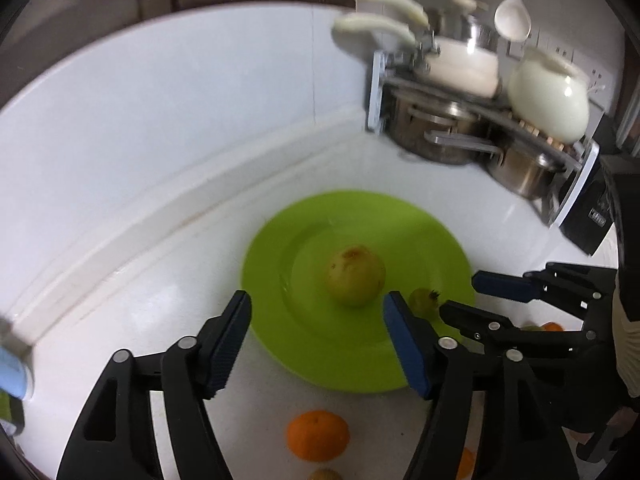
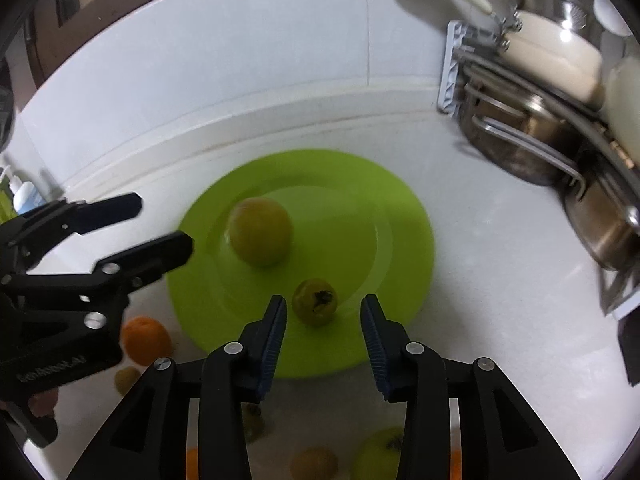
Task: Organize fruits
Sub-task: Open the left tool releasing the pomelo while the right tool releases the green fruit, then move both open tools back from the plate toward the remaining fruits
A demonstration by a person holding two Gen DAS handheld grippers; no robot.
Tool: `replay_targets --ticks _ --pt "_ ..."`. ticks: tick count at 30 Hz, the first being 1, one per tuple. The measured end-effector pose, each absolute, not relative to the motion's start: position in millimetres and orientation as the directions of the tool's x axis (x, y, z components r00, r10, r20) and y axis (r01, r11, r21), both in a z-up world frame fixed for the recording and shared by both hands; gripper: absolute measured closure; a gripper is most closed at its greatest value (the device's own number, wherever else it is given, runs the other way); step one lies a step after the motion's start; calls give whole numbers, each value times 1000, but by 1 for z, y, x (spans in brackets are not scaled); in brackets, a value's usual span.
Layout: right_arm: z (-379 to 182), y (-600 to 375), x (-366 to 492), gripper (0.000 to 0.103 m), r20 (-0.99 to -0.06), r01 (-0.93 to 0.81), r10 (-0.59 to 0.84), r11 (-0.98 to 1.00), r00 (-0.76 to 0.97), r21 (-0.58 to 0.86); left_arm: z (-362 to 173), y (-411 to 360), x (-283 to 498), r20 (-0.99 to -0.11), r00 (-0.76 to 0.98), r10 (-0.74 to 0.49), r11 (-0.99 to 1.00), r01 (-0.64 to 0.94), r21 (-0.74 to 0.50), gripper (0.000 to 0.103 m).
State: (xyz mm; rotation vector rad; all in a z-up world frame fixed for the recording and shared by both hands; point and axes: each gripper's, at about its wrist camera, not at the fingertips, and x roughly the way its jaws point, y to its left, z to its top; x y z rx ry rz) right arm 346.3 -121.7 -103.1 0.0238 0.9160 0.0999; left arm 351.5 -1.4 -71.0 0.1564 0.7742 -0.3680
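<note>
A lime green plate (image 1: 420, 236) (image 2: 384, 208) lies on the white counter. A large yellow-green fruit (image 1: 355, 275) (image 2: 260, 231) sits near its middle. A small yellow-green fruit with a dark calyx (image 2: 315, 301) (image 1: 424, 300) sits on the plate's near side. My right gripper (image 2: 324, 328) is open, its fingers on either side of the small fruit and just short of it. My left gripper (image 1: 316, 320) is open and empty above the plate's near edge. An orange (image 1: 318, 435) (image 2: 145, 340) lies on the counter in front of the plate.
A rack (image 1: 476, 96) (image 2: 520, 92) with steel pots, cream pans and a white jug stands at the back right. More fruit (image 2: 380, 454) lies on the counter below the right gripper. A pale blue bottle (image 2: 26, 196) stands at the left. A white wall runs behind.
</note>
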Motion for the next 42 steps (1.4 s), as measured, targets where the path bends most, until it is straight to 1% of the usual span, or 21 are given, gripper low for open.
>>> replay_targets --ticks 1,3,7,9,13,15,17,21,24,27,33,38,42 --pt "-99 -122 341 63 -783 -75 95 995 615 62 -67 2 347 -696 667 -265 928 373 4 27" --pt "-89 -123 329 58 -764 -69 93 996 638 63 -56 7 333 -673 691 -264 933 360 4 24" --pt "-72 -122 303 55 -727 -61 91 996 681 68 -42 16 309 -639 728 -249 942 336 16 16" --pt "-64 -121 291 51 -711 -59 90 996 698 68 -35 21 295 -620 748 -237 946 322 27 15" --pt "-49 -114 268 47 -676 -52 77 997 733 57 -25 33 269 -591 771 -236 951 309 24 9" --pt "-42 -110 256 40 -654 -49 67 998 753 46 -22 39 256 -581 779 -235 952 305 25 7" --pt "-35 -106 242 36 -632 -38 58 998 773 44 -18 46 243 -566 791 -233 953 301 28 6" --pt "-27 -95 216 32 -591 -9 27 999 806 32 -12 55 222 -541 809 -231 954 299 39 3" --pt "-24 -90 201 30 -570 18 7 999 821 39 -9 62 209 -518 824 -230 952 301 56 2" --pt "-23 -84 190 29 -569 27 0 999 822 40 -10 68 199 -505 831 -234 950 307 65 1" --pt "-29 -80 170 29 -568 82 -39 995 822 50 -21 81 189 -513 823 -244 947 315 54 1" --pt "-40 -78 163 29 -574 126 -78 991 815 43 -36 84 187 -525 812 -254 937 341 74 1" --pt "-53 -77 162 29 -596 141 -100 990 796 23 -50 84 191 -546 795 -263 928 364 83 1"
